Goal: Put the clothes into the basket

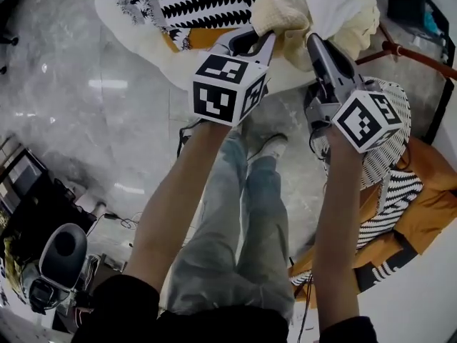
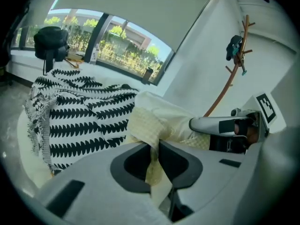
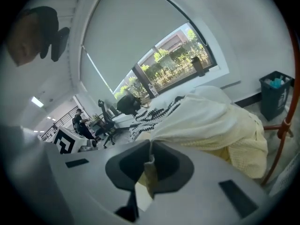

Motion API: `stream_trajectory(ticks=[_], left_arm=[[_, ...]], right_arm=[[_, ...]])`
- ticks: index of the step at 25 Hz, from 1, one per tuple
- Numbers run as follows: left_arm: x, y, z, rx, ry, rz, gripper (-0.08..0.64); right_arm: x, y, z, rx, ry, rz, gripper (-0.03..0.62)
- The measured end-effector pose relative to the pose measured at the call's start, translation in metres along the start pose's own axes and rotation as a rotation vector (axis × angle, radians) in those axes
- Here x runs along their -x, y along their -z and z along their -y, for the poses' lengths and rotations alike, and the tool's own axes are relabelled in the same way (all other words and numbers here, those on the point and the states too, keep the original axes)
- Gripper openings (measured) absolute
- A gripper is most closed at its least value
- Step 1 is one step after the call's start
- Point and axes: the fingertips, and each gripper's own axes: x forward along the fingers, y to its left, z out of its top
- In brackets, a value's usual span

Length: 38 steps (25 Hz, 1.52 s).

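With left tongs and right tongs both pinching the cream garment, raise them evenly so neither grip slips.

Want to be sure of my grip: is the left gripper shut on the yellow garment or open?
Shut on it: in its own view the left gripper pinches a fold of the yellow garment.
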Motion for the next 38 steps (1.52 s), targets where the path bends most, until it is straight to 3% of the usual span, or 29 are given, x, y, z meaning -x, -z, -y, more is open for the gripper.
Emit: stream_trajectory(ticks=[7,12,19,23,27,32,38], left_arm=[[0.081,-0.048,0.057,-0.064,-0.003,0.108,0.043],[0.145,-0.068,0.117,-0.078,0.000,0.129,0.043],[0.226,-0.126,0.189,-0.071,-0.023,0.214,0.043],[0.266,-0.164,0.236,-0.105,-0.021,0.254,0.043],[0.299,-0.193,0.295,-0.143,0.012,0.319,0.043],[0.331,-0.232,0.378,-0.251,0.072,0.391,0.043],[0.358,-0.270,0.478,-0.356,0.168,0.460,0.043]], right_arm=[[0.063,-0.040,-0.064,0.054,-0.076,0.096,0.023],[0.132,-0.062,-0.107,0.052,-0.088,0.130,0.023],[0.214,-0.123,-0.163,0.093,-0.103,0.201,0.023],[0.263,-0.164,-0.190,0.092,-0.115,0.267,0.023],[0.319,-0.200,-0.215,0.119,-0.132,0.356,0.023],[0.393,-0.245,-0.234,0.156,-0.137,0.480,0.023],[0.488,-0.293,-0.250,0.271,-0.093,0.592,0.023]])
